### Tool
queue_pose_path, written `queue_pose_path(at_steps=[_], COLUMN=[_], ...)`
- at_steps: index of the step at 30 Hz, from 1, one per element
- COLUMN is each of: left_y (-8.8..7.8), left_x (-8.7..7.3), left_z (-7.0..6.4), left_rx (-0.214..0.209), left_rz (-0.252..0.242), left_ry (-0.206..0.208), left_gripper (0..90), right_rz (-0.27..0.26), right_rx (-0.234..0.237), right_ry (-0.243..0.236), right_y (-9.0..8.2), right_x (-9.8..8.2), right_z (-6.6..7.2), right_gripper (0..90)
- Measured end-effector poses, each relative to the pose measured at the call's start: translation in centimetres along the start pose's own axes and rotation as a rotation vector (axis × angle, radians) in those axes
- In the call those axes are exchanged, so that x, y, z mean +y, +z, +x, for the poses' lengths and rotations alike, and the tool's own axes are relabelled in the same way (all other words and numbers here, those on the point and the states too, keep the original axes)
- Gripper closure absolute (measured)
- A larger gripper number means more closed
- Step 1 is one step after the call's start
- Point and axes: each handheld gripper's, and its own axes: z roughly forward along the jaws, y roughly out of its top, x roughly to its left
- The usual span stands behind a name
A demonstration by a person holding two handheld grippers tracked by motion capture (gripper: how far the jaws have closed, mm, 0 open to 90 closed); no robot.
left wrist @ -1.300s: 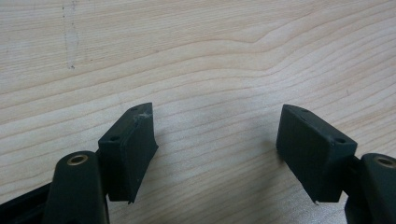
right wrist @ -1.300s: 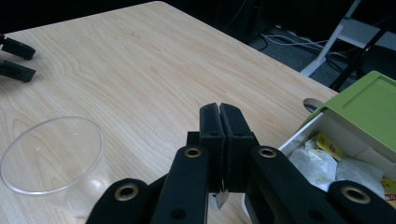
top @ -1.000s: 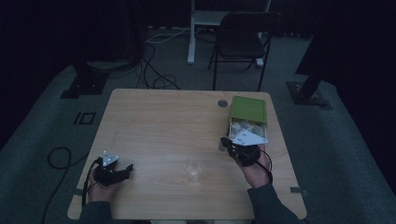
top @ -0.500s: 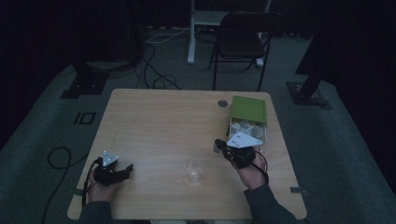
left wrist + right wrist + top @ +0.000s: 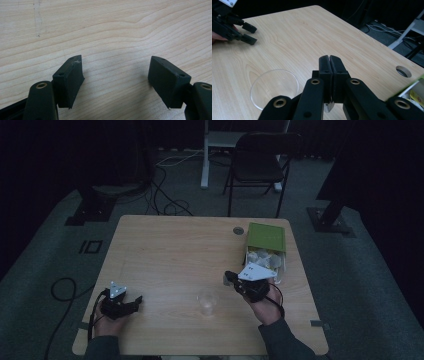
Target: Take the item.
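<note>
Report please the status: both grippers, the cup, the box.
Left hand-held gripper open, low over the table. Right hand-held gripper shut, something thin pinched, unclear what. Clear cup upright, untouched. Green box open.

Left gripper (image 5: 131, 302) sits low at the near left, jaws spread wide. Right gripper (image 5: 231, 278) is held near right, jaws pressed together, angled left and away.

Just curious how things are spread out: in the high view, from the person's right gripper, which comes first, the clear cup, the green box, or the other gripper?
1. Green box, just beyond the right gripper.
2. Clear cup, toward the person; close call with the box.
3. Left gripper, across the table.
</note>
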Motion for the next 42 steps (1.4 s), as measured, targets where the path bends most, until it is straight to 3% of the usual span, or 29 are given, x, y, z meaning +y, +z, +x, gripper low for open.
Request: queue_pose_path(at_steps=[23, 42], left_y=[0.0, 0.0], left_x=[0.0, 0.0], left_z=[0.0, 0.0], left_rx=[0.0, -0.001], left_rz=[-0.001, -0.002], left_ry=[0.0, 0.0], left_gripper=[28.9, 28.9], right_rz=[-0.011, 0.01], right_rx=[0.06, 0.129], right_ry=[-0.023, -0.05], right_y=[0.5, 2.1], right_x=[0.5, 0.0], right_z=[1.9, 4.2], right_gripper=[89.1, 89.1])
